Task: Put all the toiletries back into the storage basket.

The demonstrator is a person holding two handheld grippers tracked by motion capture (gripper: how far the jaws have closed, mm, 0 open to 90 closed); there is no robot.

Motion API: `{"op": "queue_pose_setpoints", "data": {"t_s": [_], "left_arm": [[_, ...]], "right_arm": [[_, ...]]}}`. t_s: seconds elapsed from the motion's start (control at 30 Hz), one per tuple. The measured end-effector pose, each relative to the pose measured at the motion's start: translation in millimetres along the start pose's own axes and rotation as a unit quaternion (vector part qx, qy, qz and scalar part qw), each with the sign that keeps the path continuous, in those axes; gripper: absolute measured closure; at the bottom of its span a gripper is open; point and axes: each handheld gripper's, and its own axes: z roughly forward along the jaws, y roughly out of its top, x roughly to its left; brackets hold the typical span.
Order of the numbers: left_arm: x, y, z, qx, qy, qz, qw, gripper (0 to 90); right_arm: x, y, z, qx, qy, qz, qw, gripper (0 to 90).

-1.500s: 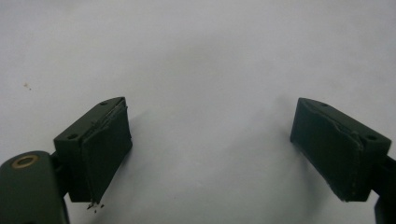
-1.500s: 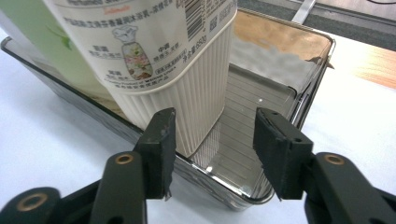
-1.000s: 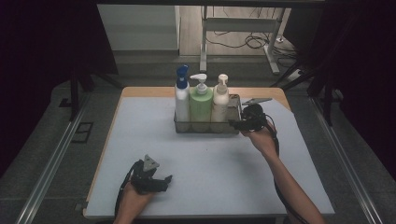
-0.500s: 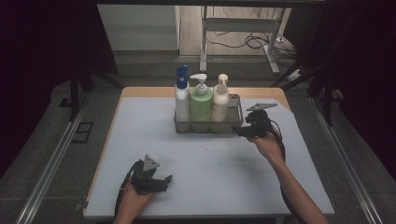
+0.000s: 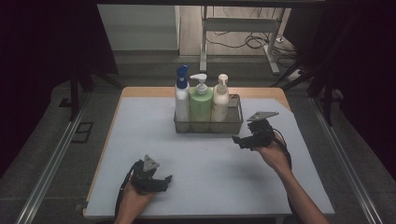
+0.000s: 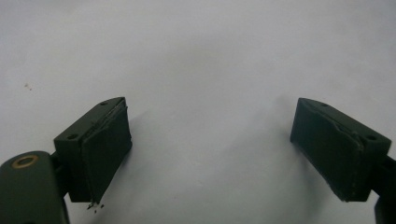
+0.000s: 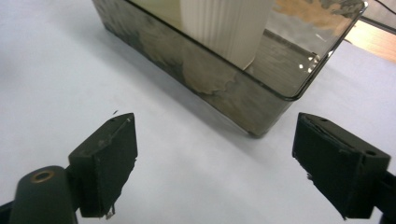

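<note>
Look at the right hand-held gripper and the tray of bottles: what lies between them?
Nothing: in the right gripper view, only bare white tabletop separates the open right hand-held gripper from the tray.

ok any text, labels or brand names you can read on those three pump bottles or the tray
None can be read.
White bottle with blue pump: no print shows.
Green bottle: no label shows.
Cream bottle: plain ribbed side in the right gripper view, no print.
Clear tray: no marking.
</note>
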Motion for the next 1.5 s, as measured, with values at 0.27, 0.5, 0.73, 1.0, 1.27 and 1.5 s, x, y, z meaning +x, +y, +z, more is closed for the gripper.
{"op": "queue_pose_setpoints", "data": {"t_s": [0.27,0.5,0.73,1.0,1.27,1.5], "left_arm": [[-0.1,0.0,0.0,0.0,0.0,0.0,1.0,12.0],[-0.2,-0.1,0.0,0.0,0.001,0.0,1.0,12.0],[-0.2,-0.1,0.0,0.0,0.001,0.0,1.0,12.0],[0.0,0.0,0.0,-0.001,0.001,0.002,1.0,12.1],[-0.2,-0.1,0.0,-0.001,0.001,0.001,1.0,12.0],[-0.2,-0.1,0.0,-0.001,0.001,0.001,1.0,12.0]], "right_arm": [[4.4,-11.2,-8.5,0.005,0.005,-0.013,0.9999,10.2],[5.9,-22.0,-15.4,0.004,0.005,-0.021,0.9998,3.1],[4.7,-32.1,-24.3,0.002,0.011,-0.019,0.9998,0.0],[4.5,-47.0,-36.3,0.005,0.01,-0.021,0.9997,0.0],[4.9,-64.6,-43.5,-0.001,0.0,-0.019,0.9998,0.0],[3.8,-84.5,-39.8,0.003,-0.001,-0.007,1.0,0.0]]}}
